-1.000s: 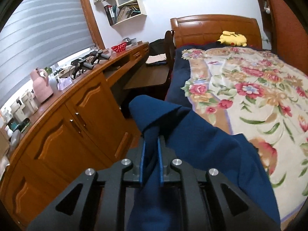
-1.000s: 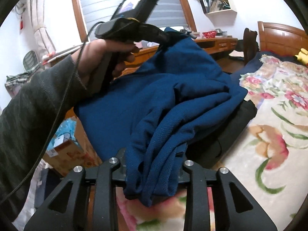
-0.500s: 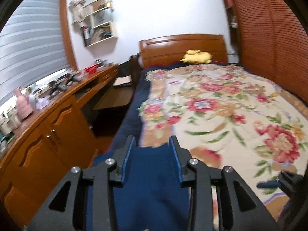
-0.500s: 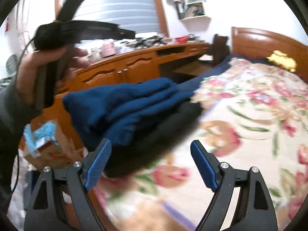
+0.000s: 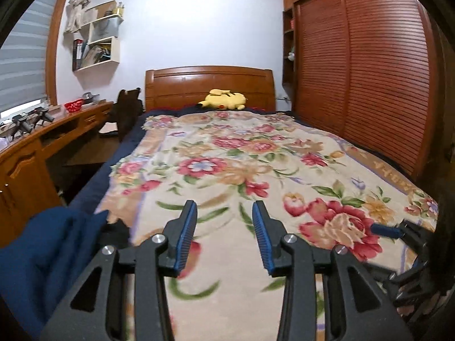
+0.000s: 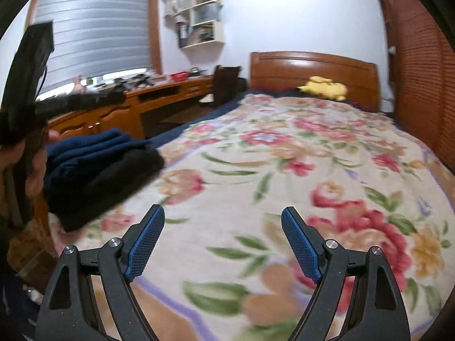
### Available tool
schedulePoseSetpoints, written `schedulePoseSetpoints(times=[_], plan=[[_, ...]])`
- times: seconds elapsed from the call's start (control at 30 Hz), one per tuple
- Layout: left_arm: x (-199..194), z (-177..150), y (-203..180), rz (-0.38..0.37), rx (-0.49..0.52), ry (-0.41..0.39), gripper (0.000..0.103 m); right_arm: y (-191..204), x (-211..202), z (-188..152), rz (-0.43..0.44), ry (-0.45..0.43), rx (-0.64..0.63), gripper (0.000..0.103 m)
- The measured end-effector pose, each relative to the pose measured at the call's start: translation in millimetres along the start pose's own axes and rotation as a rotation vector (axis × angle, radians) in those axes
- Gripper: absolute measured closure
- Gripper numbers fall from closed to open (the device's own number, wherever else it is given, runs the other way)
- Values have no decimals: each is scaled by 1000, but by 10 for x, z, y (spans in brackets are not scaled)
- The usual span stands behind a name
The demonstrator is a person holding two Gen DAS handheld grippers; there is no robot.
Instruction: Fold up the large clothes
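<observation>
A folded dark blue garment point(image 6: 93, 146) lies on top of a folded black garment point(image 6: 102, 183) at the near left corner of the bed. In the left wrist view the blue garment point(image 5: 42, 258) fills the lower left. My left gripper point(image 5: 224, 236) is open and empty over the floral bedspread point(image 5: 241, 164), to the right of the pile. My right gripper point(image 6: 223, 241) is open and empty over the bedspread point(image 6: 298, 153), right of the pile. The right gripper's blue pad point(image 5: 385, 229) also shows at the right edge of the left wrist view.
A yellow plush toy point(image 5: 223, 101) lies by the wooden headboard point(image 5: 209, 85). A long wooden desk point(image 5: 31, 145) with clutter and a dark chair point(image 5: 126, 110) run along the bed's left side. A louvred wardrobe point(image 5: 366, 85) stands along the right.
Both grippers have let go of the blue garment and opened. It now rests folded on the black garment. Both grippers have swung right and face up the bed.
</observation>
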State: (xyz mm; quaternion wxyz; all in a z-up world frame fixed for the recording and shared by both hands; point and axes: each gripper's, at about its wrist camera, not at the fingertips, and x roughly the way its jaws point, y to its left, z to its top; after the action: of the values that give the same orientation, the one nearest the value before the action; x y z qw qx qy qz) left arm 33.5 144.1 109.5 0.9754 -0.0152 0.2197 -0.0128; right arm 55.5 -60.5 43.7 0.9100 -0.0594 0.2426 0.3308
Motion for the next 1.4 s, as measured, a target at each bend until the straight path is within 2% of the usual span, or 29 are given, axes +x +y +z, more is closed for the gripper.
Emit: schedulePoseSetpoints(times=[0.3, 0.53, 0.63, 0.77, 1.07, 1.27, 1.4], plan=[[201, -182, -601, -7, 38, -2, 64, -625, -296, -152, -111, -26, 36, 17], [291, -414, -1027, 20, 69, -22, 64, -814, -470, -228, -185, -67, 23, 17], [322, -526, -1151, 10, 66, -26, 64, -889, -525, -279, -210, -87, 25, 17], [401, -661, -1314, 33, 48, -19, 64, -981, -588, -368, -238, -110, 27, 17], [517, -889, -1416, 54, 23, -22, 64, -1151, -678, -599, -276, -164, 49, 17], [633, -1020, -1335, 61, 9, 0, 64, -1255, -542, -765, -296, -122, 46, 17], [655, -1054, -1304, 65, 3, 5, 64, -1285, -540, -795, -309, -129, 50, 17]])
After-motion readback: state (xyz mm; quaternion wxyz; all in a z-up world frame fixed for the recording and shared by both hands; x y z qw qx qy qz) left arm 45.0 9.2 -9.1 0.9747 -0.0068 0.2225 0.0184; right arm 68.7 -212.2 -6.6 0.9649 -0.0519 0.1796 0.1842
